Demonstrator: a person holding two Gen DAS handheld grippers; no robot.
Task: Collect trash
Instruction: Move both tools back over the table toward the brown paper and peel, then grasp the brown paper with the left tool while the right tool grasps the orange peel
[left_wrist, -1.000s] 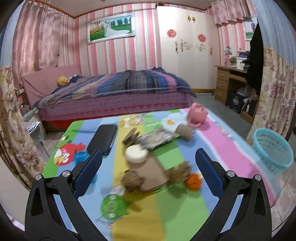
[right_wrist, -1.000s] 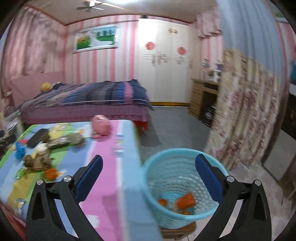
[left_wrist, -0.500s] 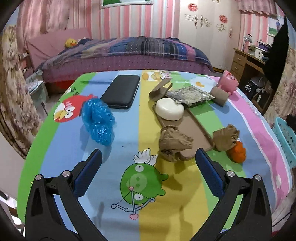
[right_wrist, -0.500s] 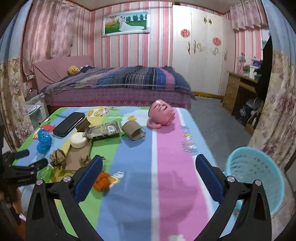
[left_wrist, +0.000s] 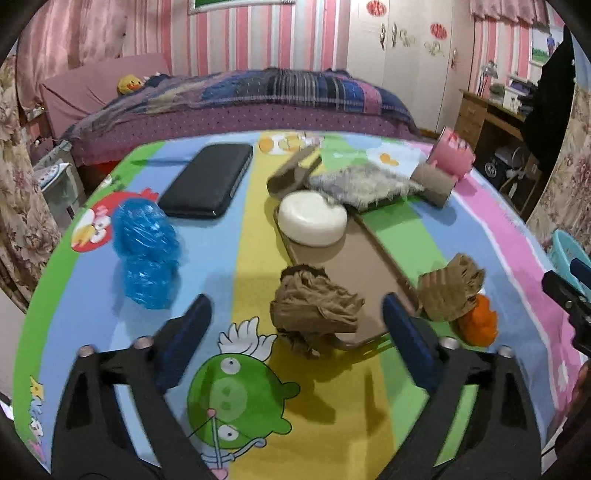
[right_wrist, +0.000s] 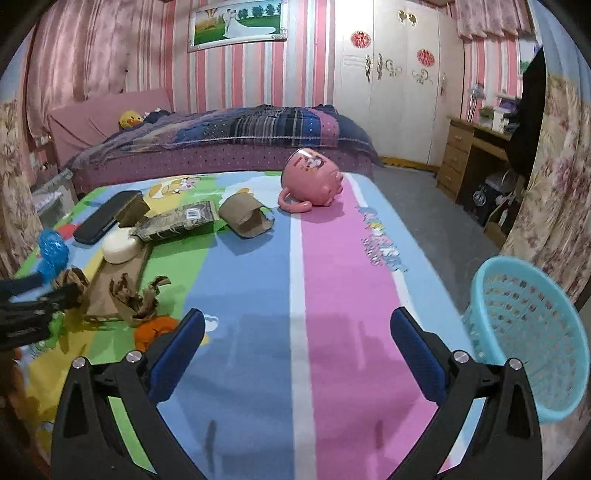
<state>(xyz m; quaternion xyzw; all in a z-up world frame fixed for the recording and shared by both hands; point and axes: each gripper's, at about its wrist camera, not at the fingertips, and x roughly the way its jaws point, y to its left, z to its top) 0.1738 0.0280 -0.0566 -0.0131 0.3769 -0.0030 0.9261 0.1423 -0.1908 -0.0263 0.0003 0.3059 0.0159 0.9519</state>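
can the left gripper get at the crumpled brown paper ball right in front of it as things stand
Probably yes. The left gripper is open, and the crumpled brown paper ball lies just ahead between its fingers, on the near end of the brown tray. Nothing lies between them; only the tray's low rim beside it might catch a finger.

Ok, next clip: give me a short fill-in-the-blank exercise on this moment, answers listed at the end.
1. The left tool is open, and the crumpled ball of ____ paper sits between its fingers.
2. The white round lid rests on the far end of the brown ____.
3. The pink mug lies on its ____ on the tablecloth.
4. The right tool is open and holds ____; the turquoise basket stands off the table's right edge.

Missing words: brown; tray; side; nothing
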